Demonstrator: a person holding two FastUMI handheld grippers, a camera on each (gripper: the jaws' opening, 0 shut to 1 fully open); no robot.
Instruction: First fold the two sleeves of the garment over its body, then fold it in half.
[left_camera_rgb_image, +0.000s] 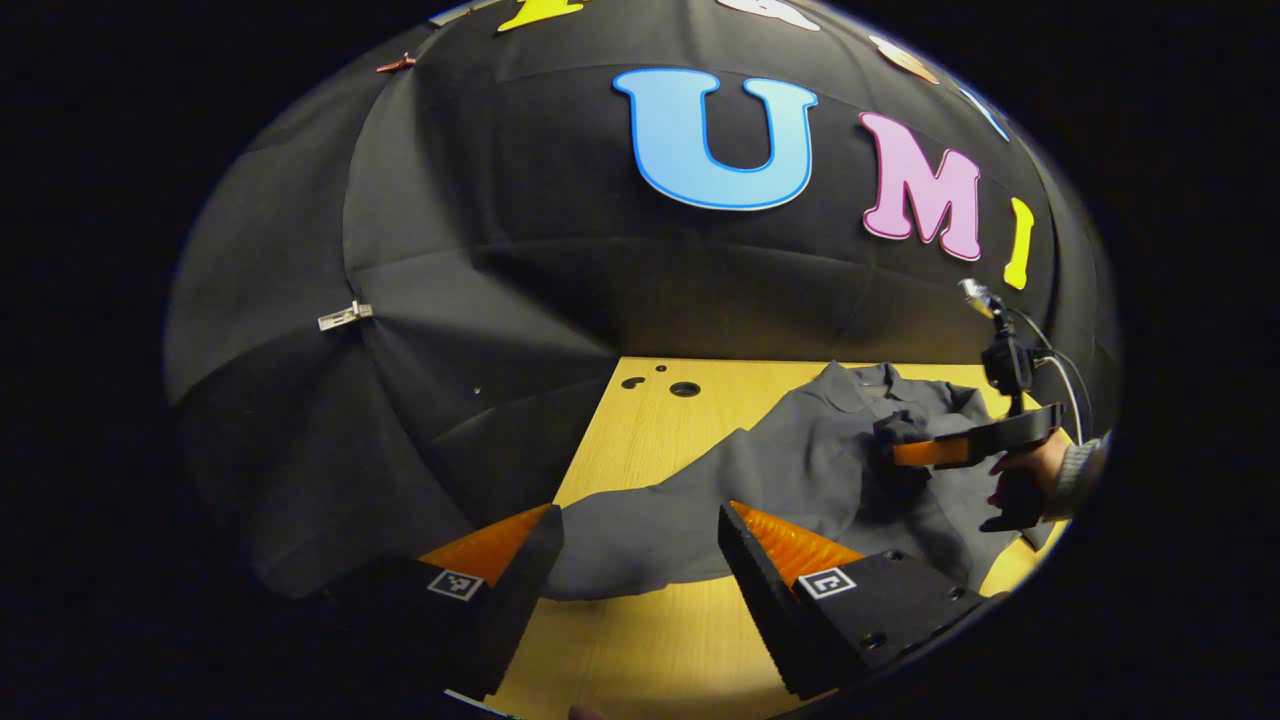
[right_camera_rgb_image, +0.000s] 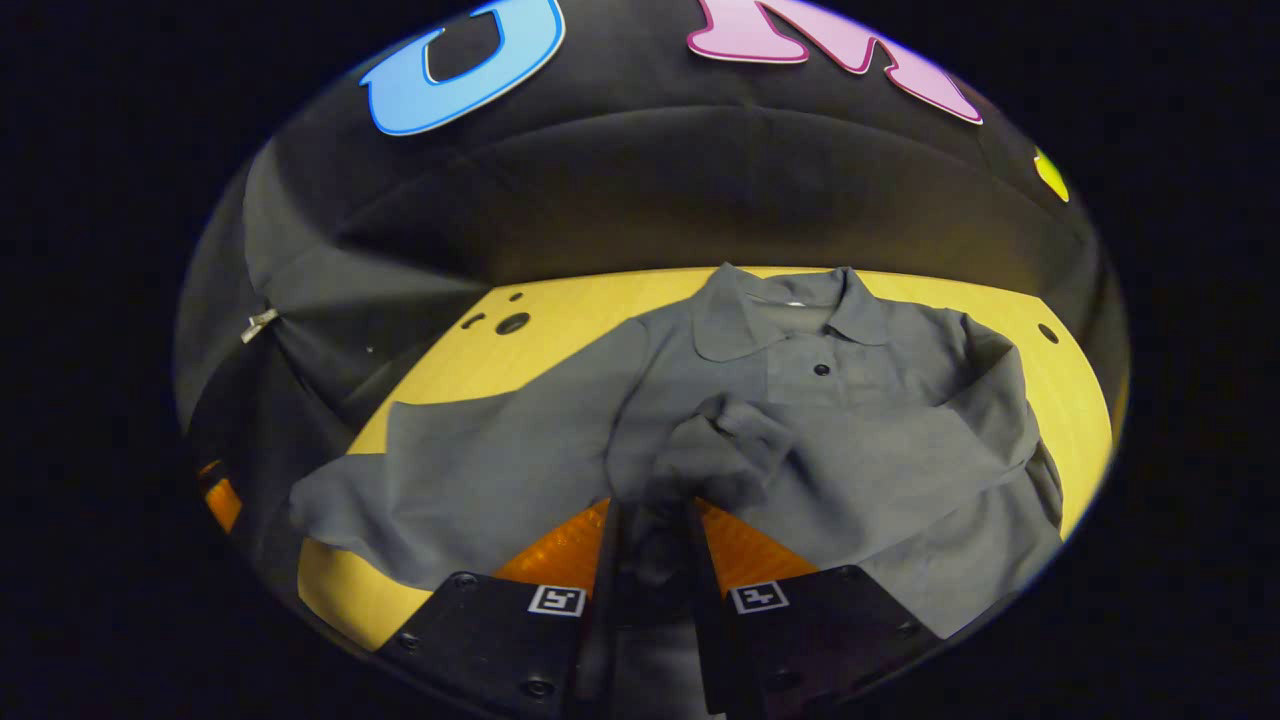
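Grey collared garment (right_camera_rgb_image: 800, 400) lay spread on the wooden surface (right_camera_rgb_image: 440, 370), ahead of both sets of jaws. Right gripper (right_camera_rgb_image: 650, 540) pinching a bunch of sleeve cloth (right_camera_rgb_image: 720, 440) between nearly closed jaws, held over the garment's body just beyond the tips — first sleeve fold judged under way, not yet laid flat. Other sleeve (right_camera_rgb_image: 430, 490) lay stretched out flat to the left of the right jaws, unfolded. In the left gripper view, left gripper (left_camera_rgb_image: 640, 560) with jaws spread wide, gripping nothing, that outstretched sleeve's end (left_camera_rgb_image: 640, 545) lying between and just ahead of them. Right gripper (left_camera_rgb_image: 925, 450) seen farther off, held by a hand (left_camera_rgb_image: 1040, 470). Left to do — second sleeve, then the half fold. No brand or readable writing on the garment; square marker tags (right_camera_rgb_image: 556, 600) on the grippers, not legible text.
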